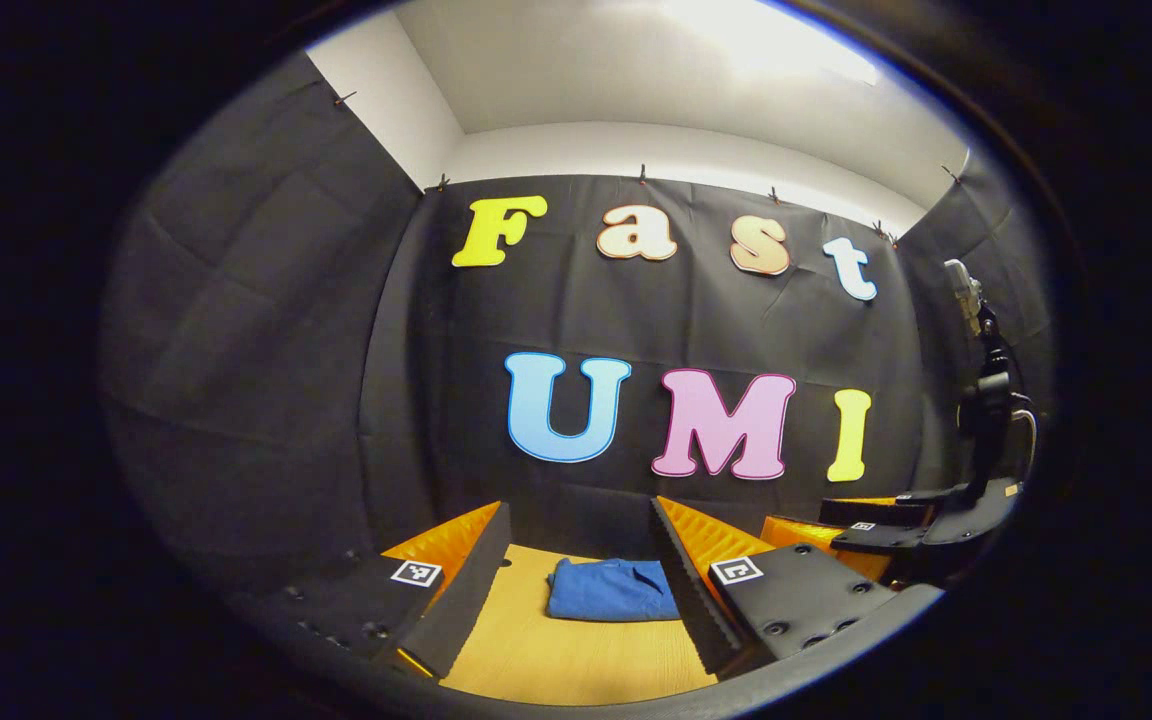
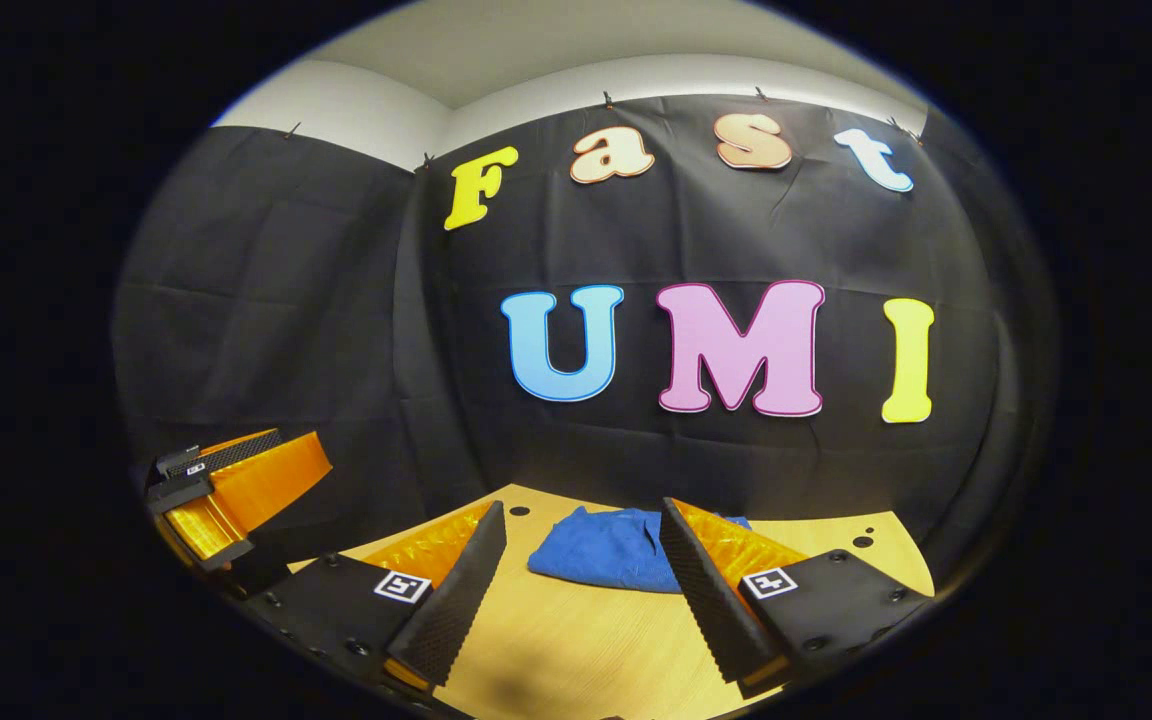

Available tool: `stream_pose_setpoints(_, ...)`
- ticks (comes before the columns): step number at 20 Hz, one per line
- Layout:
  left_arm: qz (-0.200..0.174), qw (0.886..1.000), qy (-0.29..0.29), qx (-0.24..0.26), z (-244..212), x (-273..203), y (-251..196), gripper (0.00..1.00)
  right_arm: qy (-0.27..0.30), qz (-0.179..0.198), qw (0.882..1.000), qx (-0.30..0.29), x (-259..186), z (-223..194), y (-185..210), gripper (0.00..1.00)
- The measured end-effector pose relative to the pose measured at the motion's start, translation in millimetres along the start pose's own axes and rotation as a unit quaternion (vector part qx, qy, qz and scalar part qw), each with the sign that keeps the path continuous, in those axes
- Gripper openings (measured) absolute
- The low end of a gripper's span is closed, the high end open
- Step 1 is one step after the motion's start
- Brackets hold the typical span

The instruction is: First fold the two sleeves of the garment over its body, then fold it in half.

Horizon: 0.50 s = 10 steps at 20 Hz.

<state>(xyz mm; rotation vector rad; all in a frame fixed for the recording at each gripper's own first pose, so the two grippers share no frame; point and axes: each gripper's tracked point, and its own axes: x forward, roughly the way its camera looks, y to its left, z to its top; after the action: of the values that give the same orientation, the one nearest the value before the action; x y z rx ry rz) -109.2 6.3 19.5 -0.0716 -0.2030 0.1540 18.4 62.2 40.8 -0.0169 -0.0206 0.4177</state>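
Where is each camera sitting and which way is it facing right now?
Left gripper view: rides the left gripper, facing the black cloth wall over the folded blue fabric garment; own open fingers below, the other gripper at right.
Right gripper view: rides the right gripper, facing likewise; own open fingers below.
Shared: the garment on the light wooden table.

A light wooden table is lying under both cameras, its grain running toward the far wall in the left gripper view and a few small dark holes showing near its far edge in the right gripper view. Black cloth is hanging creased over the back and side walls, clipped along its top edge, with bare white wall and a brightly lit ceiling showing above it. At the right edge of the left gripper view a dark stand is rising against the cloth, topped by a pale piece too small to make out.
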Motion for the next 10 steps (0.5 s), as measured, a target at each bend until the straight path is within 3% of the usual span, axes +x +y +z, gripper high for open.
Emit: stream_pose_setpoints(10, -0.011, 1.0, 0.005, 0.013, -3.8, 6.4, 6.0, 0.8, 0.007, -0.012, 1.0, -0.002, 4.2, -6.5, 3.2, 0.97)
